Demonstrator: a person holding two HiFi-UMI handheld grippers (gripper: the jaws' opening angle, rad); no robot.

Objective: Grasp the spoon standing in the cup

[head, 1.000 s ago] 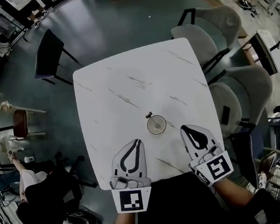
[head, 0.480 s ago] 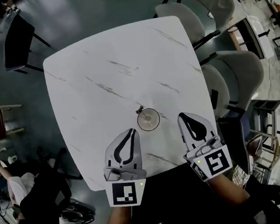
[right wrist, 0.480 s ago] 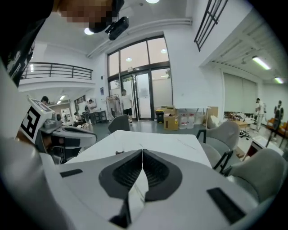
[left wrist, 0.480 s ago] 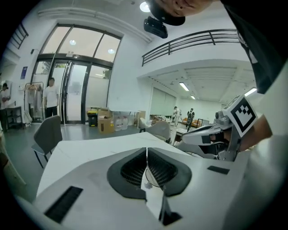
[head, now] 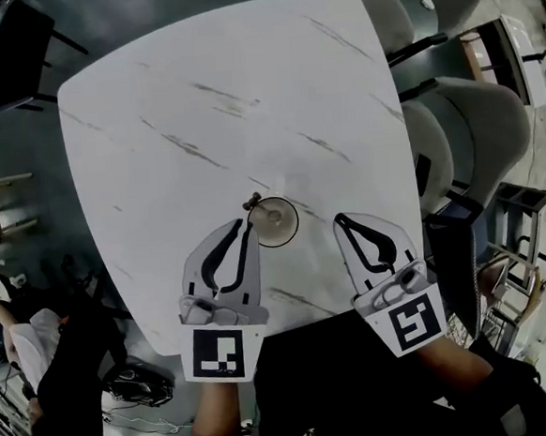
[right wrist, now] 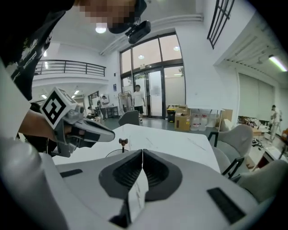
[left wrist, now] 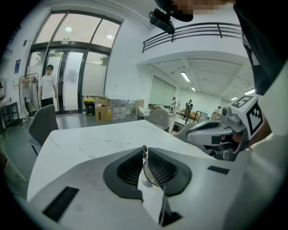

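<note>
The thin spoon with a dark knobbed handle top stands in the round clear glass cup, leaning toward the cup's far-left rim so that its end pokes up above the glass. That lean leaves only the handle to grab, and it sits on my left side. The cup rests on the near half of the white marble-veined table with rounded corners.

My left gripper has its tips just beside the cup's left rim. In the left gripper view the handle top lines up right past the tip seam. The jaws are clenched together with nothing between the pads, so I judge this as lining up, not a grasp. They will have to part before the handle can go between them.

My right gripper lies near the cup's other side, apart from it, also pressed closed and empty. I read it as parked there to keep clear, or to steady the glass if it slides.

Grey upholstered chairs line the table's right edge, well away from the work.
</note>
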